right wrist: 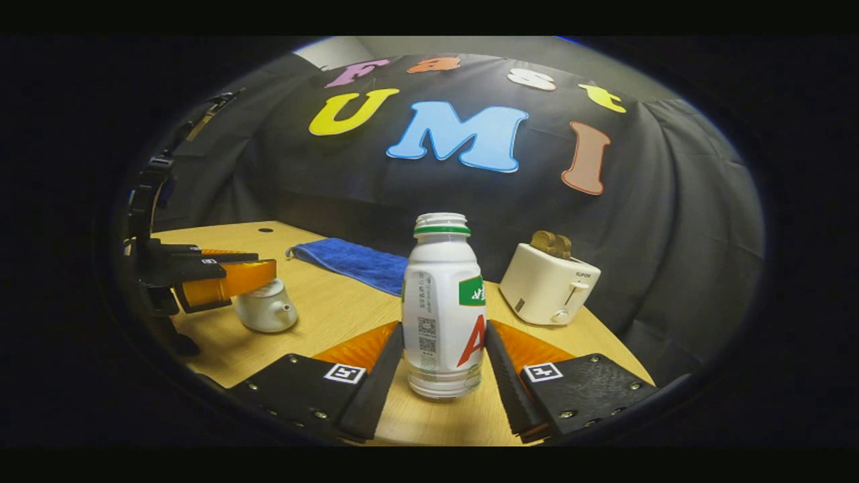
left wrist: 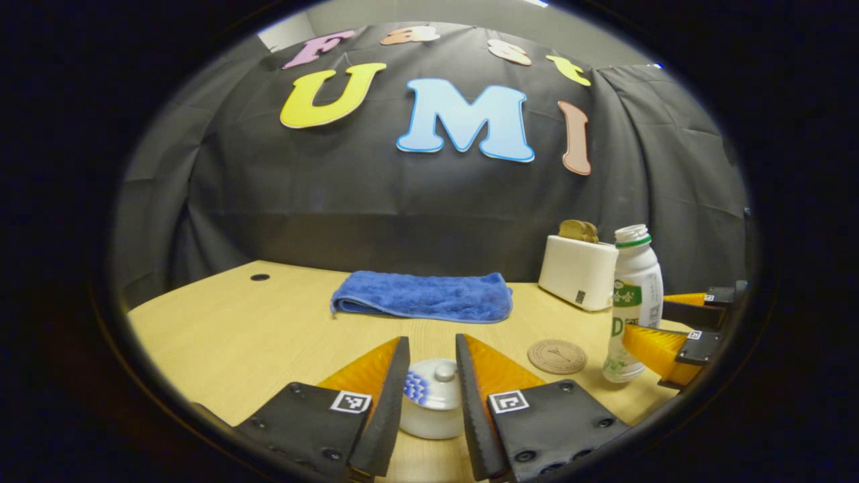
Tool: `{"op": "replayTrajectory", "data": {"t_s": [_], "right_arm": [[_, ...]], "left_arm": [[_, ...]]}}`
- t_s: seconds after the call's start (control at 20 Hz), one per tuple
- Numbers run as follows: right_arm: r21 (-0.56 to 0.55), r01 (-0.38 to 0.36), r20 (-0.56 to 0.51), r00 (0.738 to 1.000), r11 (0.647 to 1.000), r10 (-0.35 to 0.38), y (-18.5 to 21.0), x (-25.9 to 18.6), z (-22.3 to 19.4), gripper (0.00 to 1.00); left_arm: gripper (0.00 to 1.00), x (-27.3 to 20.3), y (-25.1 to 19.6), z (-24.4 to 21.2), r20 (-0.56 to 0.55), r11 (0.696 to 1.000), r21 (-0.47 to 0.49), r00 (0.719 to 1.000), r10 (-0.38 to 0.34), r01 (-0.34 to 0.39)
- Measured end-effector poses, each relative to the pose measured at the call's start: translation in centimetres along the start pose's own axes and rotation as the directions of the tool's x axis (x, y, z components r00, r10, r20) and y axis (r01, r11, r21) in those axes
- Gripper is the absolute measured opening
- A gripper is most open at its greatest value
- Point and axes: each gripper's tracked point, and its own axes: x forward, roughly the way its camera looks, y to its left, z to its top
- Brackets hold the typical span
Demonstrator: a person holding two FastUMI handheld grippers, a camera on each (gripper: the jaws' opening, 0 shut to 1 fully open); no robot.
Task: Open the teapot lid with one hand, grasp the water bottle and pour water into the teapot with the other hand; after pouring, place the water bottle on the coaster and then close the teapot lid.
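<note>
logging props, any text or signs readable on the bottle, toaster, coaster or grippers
water bottle: label print and square code, too small to read
toaster: small brand mark, blurred
coaster: engraved emblem, no legible words
left gripper, right gripper: square coded tags, no words

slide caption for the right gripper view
Open right hand-held gripper straddles the uncapped white plastic water bottle on the wooden table.
</note>
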Motion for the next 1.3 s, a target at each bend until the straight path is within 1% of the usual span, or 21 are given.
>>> {"op": "replayTrajectory", "data": {"t_s": [0.15, 0.2, 0.25, 0.35, 0.4, 0.5, 0.6, 0.7, 0.75, 0.8, 0.85, 0.9, 0.95, 1.0, 1.05, 1.1, 1.25, 1.3], "right_arm": [[0.012, 0.005, -0.002, 1.0, 1.0, -0.005, 0.0, 0.5, 0.4, 0.71], [0.02, 0.007, -0.002, 1.0, 1.0, -0.007, 0.1, 0.7, 0.5, 0.71], [0.025, 0.009, -0.002, 1.0, 1.0, -0.009, 0.1, 1.0, 0.8, 0.71], [0.034, 0.016, -0.005, 1.0, 0.999, -0.015, 0.1, 1.7, 1.3, 0.71], [0.045, 0.013, -0.003, 1.0, 0.999, -0.013, 0.3, 2.0, 1.5, 0.71], [0.072, 0.015, -0.001, 1.0, 0.997, -0.015, 0.4, 2.7, 1.9, 0.71], [0.091, 0.027, -0.003, 1.0, 0.995, -0.027, 0.2, 3.5, 2.1, 0.71], [0.105, 0.034, -0.001, 0.999, 0.994, -0.034, 0.3, 4.3, 2.3, 0.71], [0.106, 0.039, -0.002, 0.999, 0.994, -0.039, 0.3, 4.8, 2.3, 0.71], [0.111, 0.042, -0.001, 0.999, 0.993, -0.042, 0.2, 5.1, 2.3, 0.71], [0.124, 0.04, 0.001, 0.999, 0.991, -0.041, 0.3, 5.6, 2.4, 0.71], [0.138, 0.036, -0.001, 0.999, 0.99, -0.036, 0.5, 6.1, 2.3, 0.71], [0.151, 0.035, -0.003, 0.999, 0.988, -0.035, 0.7, 6.6, 2.3, 0.71], [0.161, 0.035, -0.001, 0.999, 0.986, -0.036, 0.7, 7.1, 2.4, 0.71], [0.17, 0.037, 0.001, 0.999, 0.985, -0.038, 0.7, 7.6, 2.4, 0.71], [0.174, 0.037, 0.001, 0.999, 0.984, -0.037, 0.9, 7.9, 2.3, 0.71], [0.179, 0.038, -0.006, 0.999, 0.983, -0.038, 1.1, 8.9, 1.5, 0.71], [0.183, 0.038, 0.008, 0.999, 0.982, -0.04, 1.0, 9.1, 1.6, 0.71]], "left_arm": [[0.55, -0.4, 0.0, 1.0, 0.031, 1.0, 0.001, 1.0, -0.002, 0.002], [0.5, -0.7, 0.2, 1.2, 0.044, 1.0, 0.009, 0.999, 0.005, -0.005], [0.55, -0.8, 0.3, 1.6, 0.056, 1.0, 0.014, 0.998, 0.01, -0.011], [0.49, -1.1, 0.4, 2.1, 0.074, 1.0, 0.007, 0.997, 0.011, -0.012], [0.49, -1.1, 0.4, 2.1, 0.079, 1.0, 0.002, 0.997, 0.009, -0.009], [0.55, -1.1, 0.2, 2.1, 0.077, 1.0, 0.005, 0.997, 0.008, -0.009], [0.55, -1.2, 0.1, 2.1, 0.077, 1.0, 0.013, 0.997, 0.007, -0.008], [0.52, -1.4, 0.1, 2.2, 0.085, 1.0, 0.013, 0.996, 0.006, -0.007], [0.52, -1.4, 0.2, 2.5, 0.094, 1.0, 0.015, 0.996, 0.01, -0.011], [0.55, -1.5, 0.3, 2.7, 0.1, 1.0, 0.017, 0.995, 0.015, -0.017], [0.52, -1.6, 0.5, 2.8, 0.104, 1.0, 0.017, 0.994, 0.019, -0.021], [0.55, -1.6, 0.6, 2.9, 0.105, 1.0, 0.014, 0.994, 0.02, -0.022], [0.55, -1.6, 0.7, 2.9, 0.104, 1.0, 0.01, 0.994, 0.02, -0.021], [0.49, -1.6, 0.8, 2.8, 0.104, 1.0, 0.005, 0.994, 0.022, -0.023], [0.49, -1.5, 1.0, 2.8, 0.102, 1.0, 0.004, 0.994, 0.026, -0.027], [0.55, -1.5, 1.1, 2.7, 0.102, 1.0, 0.003, 0.994, 0.029, -0.03], [0.55, -1.6, 1.3, 2.8, 0.102, 0.999, 0.002, 0.994, 0.036, -0.037], [0.52, -1.5, 1.3, 2.7, 0.101, 0.999, 0.005, 0.994, 0.038, -0.039]]}}
